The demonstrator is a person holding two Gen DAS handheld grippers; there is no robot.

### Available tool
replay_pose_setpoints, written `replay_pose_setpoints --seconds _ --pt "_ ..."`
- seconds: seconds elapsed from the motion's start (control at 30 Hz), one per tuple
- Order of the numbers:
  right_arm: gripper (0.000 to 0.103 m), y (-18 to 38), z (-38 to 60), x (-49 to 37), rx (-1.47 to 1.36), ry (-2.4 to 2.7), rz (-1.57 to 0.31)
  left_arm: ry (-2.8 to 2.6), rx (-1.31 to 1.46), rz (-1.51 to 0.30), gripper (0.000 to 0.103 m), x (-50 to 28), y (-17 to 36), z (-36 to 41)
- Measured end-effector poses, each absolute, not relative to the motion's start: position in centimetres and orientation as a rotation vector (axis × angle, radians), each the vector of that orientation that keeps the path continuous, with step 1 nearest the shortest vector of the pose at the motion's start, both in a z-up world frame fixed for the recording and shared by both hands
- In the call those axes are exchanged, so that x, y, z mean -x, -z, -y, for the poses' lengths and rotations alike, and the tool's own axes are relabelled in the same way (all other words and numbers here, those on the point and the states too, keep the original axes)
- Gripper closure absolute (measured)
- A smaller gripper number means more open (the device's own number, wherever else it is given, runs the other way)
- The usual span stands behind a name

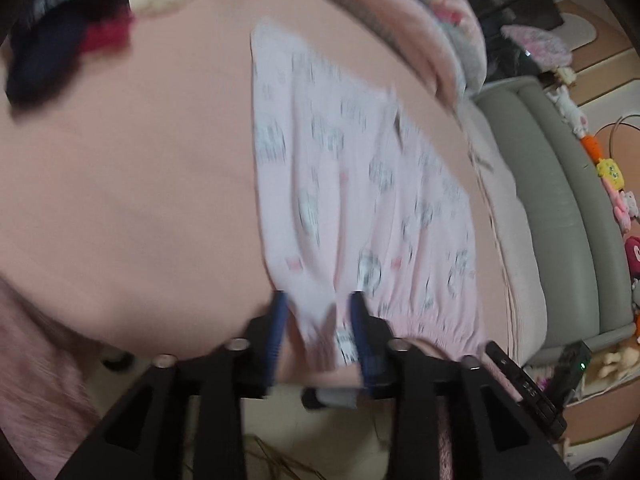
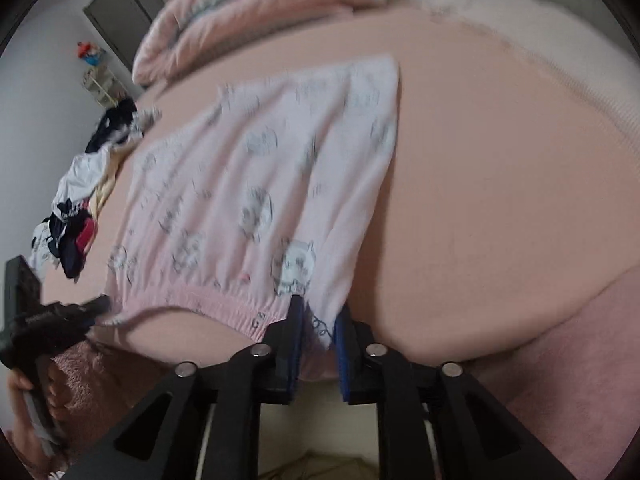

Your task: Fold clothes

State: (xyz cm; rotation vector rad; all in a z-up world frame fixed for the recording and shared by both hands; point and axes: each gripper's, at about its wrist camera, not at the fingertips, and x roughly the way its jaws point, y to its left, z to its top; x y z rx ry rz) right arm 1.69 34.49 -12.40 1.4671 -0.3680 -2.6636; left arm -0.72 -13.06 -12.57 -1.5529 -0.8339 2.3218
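Note:
Pink pyjama trousers (image 1: 352,200) with a grey cartoon print lie spread flat on the peach bed sheet (image 1: 140,184), their gathered waistband (image 2: 200,300) toward the near edge. My left gripper (image 1: 320,300) stands open at one waistband corner; a loose point of cloth sits between its blue pads (image 1: 280,320) with sheet showing beside it. My right gripper (image 2: 319,312) is at the other corner (image 2: 320,324), jaws narrowly apart, the cloth lying between them. The left gripper (image 2: 52,320), held by a hand (image 2: 20,420), also shows at the left edge of the right wrist view. Both views are blurred.
A heap of dark, red and white clothes (image 2: 76,220) lies on the far side of the bed. Rolled pink bedding (image 2: 248,20) lies at the head. A grey padded bed frame (image 1: 560,200) with small toys (image 1: 612,176) runs along one side. Floor shows below the grippers.

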Motion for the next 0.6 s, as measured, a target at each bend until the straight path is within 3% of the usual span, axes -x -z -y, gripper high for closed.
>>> replay_pose_setpoints --seconds 0.03,0.27,0.43,0.6 --pt "0.086 11.7 -34.5 -1.9 -1.443 2.698 0.333 -2.339 1.546 0.822 0.057 1.2 12.0 13.8" --pt "0.086 6.9 -28.5 4.7 -1.294 2.578 0.050 -2.458 1.555 0.666 0.058 10.0 11.0 16.5" --pt "0.080 5.6 -21.3 15.1 -1.238 2.520 -0.056 -2.494 1.524 0.743 0.058 16.7 12.9 18.8" --pt "0.080 8.0 -16.9 25.7 -1.304 2.454 -0.071 -2.504 1.530 0.771 0.058 20.7 14.6 19.8"
